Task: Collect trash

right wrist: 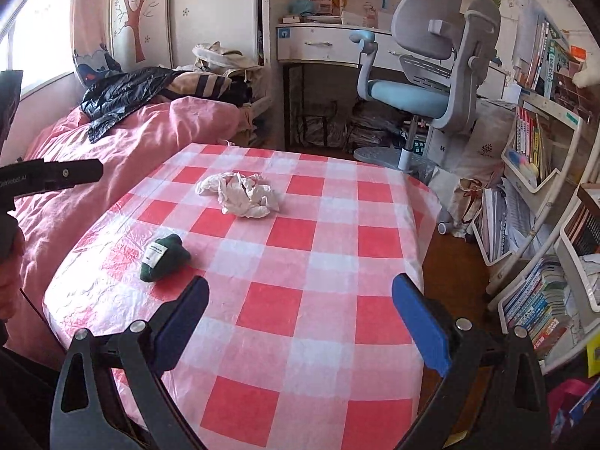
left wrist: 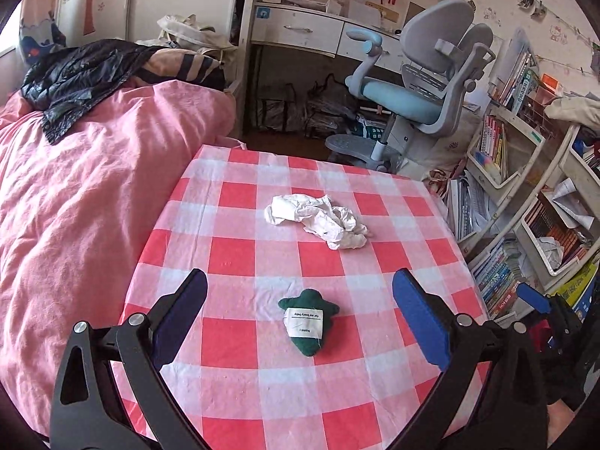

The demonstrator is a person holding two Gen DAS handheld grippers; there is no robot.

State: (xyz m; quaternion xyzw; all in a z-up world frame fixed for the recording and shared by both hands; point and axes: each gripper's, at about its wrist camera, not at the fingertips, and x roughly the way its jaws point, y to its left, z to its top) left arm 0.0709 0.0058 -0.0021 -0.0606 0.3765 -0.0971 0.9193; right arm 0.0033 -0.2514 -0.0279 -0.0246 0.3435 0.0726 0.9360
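Observation:
A crumpled white paper [left wrist: 318, 219] lies on the far part of the red-and-white checked table [left wrist: 232, 251]. A small green plush with a white label [left wrist: 306, 320] lies nearer, between my left gripper's [left wrist: 300, 285] fingers but farther ahead; the gripper is open and empty above the table. In the right wrist view the paper [right wrist: 240, 195] sits far left of centre and the plush [right wrist: 163, 253] at the left. My right gripper [right wrist: 300, 288] is open and empty over the table's near right part. Its blue fingertip also shows in the left wrist view [left wrist: 532, 296].
A bed with a pink quilt [left wrist: 75, 195] borders the table's left side. A grey-blue desk chair [left wrist: 416, 90] stands beyond the far edge. Bookshelves [left wrist: 525, 195] full of books line the right side. The left gripper's body [right wrist: 48, 178] shows at the left edge.

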